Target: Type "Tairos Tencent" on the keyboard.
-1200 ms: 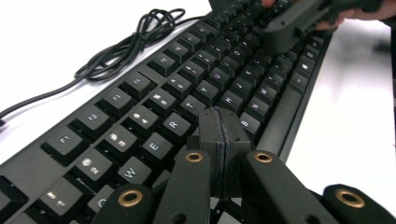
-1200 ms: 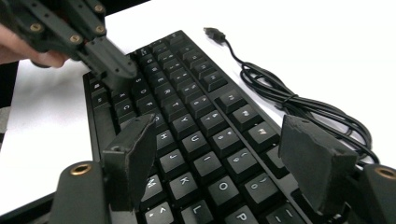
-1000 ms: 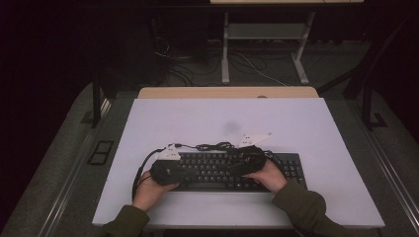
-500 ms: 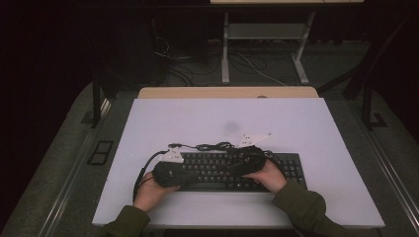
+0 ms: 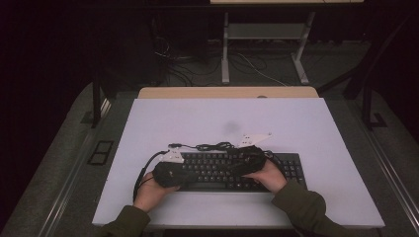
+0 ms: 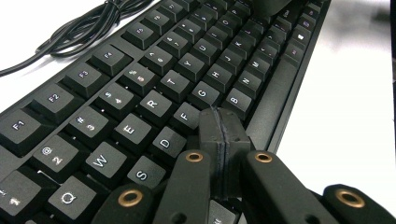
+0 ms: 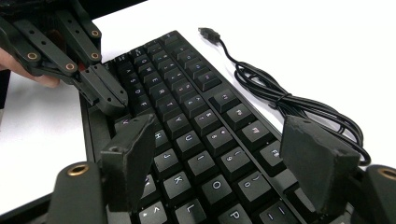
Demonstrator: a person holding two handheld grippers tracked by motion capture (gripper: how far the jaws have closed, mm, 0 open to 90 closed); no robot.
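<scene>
At the bottom centre of the high view we hold both tongs over the keyboard (image 5: 232, 170), whose long axis runs left to right across the counter (image 5: 316, 128). Our left tongs (image 6: 224, 135) are pinched together, tips touching keys near F and V. Our right tongs (image 7: 224, 158) stand wide above the right-hand letters, gripping nothing. Farther back, toward the top of that view, lies the coiled cable (image 7: 280, 102).

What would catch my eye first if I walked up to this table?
A black keyboard lies near the front edge of the white table. Two hand-held grippers hover over its keys: the left hand-held gripper, jaws shut, points down by the F key, and the right hand-held gripper gapes open. The keyboard's cable lies bundled behind it.
</scene>
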